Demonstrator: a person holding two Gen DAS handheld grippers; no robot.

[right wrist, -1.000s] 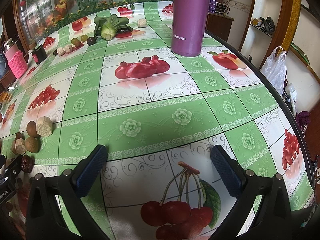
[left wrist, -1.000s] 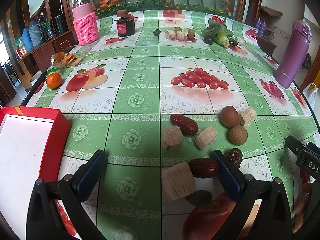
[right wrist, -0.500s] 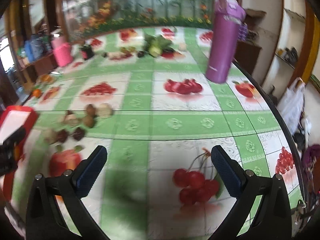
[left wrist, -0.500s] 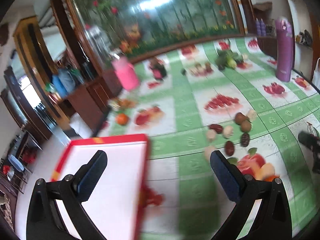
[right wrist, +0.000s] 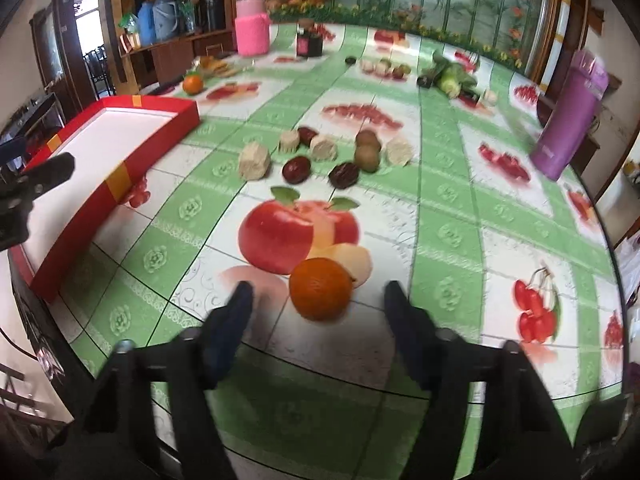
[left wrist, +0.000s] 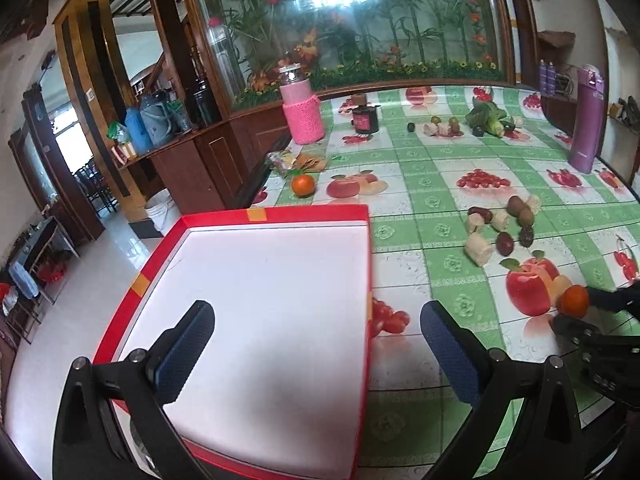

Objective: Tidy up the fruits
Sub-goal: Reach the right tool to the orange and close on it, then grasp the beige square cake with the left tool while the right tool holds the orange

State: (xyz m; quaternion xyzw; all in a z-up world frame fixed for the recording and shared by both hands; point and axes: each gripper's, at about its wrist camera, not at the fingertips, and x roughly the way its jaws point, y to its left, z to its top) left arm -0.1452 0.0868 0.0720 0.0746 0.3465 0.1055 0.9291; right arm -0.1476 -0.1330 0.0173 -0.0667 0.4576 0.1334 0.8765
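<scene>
Fingers on both sides are spread wide, nothing pinched. Left fingers (left wrist: pixel 316 340) hang over the red box (left wrist: pixel 308 213), one blue pad (left wrist: pixel 182 350) above its white floor, the other beyond its right wall, over the surface (left wrist: pixel 424 184). The box sits at the surface's left edge. Just behind it, near the far-left rim, rests an orange (left wrist: pixel 303 185) on its own. Moving right, a cluster of dates, kiwis and pale chunks (left wrist: pixel 500 232) lies on the green-checked cloth, well apart from the box. Further right, my right fingers (right wrist: pixel 318 300) straddle a second orange (right wrist: pixel 321 289); it sits on the surface between the tips with a gap on either side, beside the printed apple (right wrist: pixel 298 236). From that view the fruit cluster (right wrist: pixel 320 156) lies beyond the orange. At the far right stands a purple flask (right wrist: pixel 568 116); the right view is blurred there.
</scene>
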